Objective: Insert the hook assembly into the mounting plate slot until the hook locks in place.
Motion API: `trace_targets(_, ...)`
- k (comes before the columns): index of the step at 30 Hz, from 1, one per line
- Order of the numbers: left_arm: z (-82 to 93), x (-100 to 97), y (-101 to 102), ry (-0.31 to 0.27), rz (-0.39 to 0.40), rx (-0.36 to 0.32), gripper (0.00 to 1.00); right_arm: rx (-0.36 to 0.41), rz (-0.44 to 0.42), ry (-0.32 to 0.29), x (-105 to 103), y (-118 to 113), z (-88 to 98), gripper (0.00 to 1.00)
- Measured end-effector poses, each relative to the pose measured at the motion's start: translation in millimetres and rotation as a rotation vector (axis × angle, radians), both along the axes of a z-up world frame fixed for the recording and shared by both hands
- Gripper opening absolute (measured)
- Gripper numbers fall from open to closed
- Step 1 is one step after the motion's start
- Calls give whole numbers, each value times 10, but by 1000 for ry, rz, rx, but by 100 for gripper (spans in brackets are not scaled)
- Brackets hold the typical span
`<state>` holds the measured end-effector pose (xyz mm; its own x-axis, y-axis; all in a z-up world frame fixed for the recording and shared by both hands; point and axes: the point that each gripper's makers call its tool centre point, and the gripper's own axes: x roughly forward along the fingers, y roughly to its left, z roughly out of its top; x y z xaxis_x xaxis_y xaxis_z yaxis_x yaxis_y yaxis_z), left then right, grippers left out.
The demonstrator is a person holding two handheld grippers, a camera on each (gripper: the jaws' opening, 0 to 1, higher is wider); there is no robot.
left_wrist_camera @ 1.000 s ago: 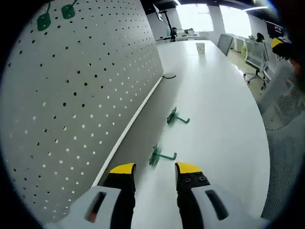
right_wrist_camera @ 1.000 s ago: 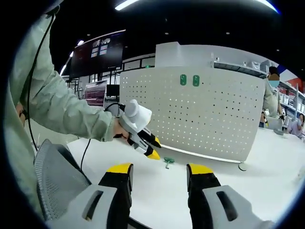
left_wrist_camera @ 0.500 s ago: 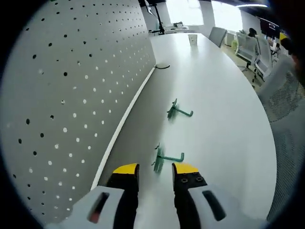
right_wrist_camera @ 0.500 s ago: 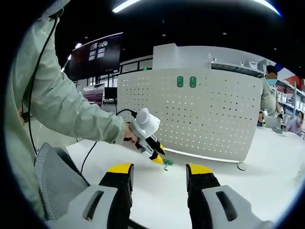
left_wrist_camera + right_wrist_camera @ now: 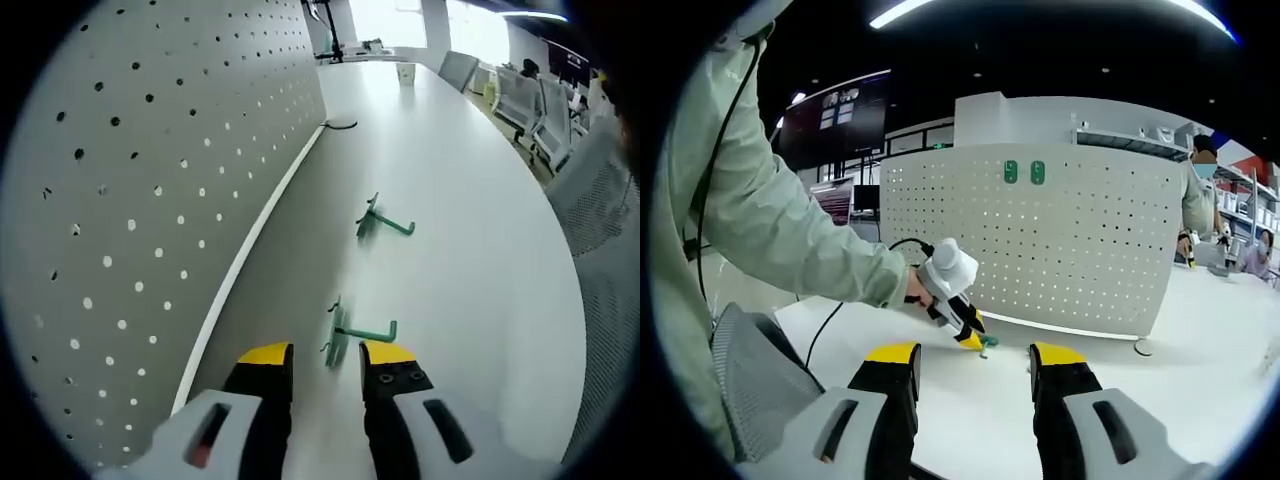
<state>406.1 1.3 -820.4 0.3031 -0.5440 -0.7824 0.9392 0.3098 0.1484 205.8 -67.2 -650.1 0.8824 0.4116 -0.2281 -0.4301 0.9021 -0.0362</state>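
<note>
Your left gripper angled down at the table, its jaws apart and straddling the near green hook without gripping it. The hook lay close to the pegboard's base edge; the second hook lay farther along, with bare table beyond. Since half a second ago you had closed in. Your right gripper hung released, holding nothing.
</note>
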Motion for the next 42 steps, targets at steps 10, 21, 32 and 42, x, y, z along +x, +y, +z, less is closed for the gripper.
trace_targets(10, -19, 5, -62, 33, -5, -33, 19, -2, -9, -3, 5, -14, 6, 42)
trace_targets(21, 17, -14, -83, 39, 30, -34, 4, -2, -8, -3, 6, -15, 7, 42)
trace_targets(32, 22, -67, -25, 18, 74, -37, 3, -2, -7, -7, 3, -12, 11, 42)
trace_targets(42, 274, -76, 134, -15, 203, -177, 3, -2, -7, -2, 1, -6, 5, 42)
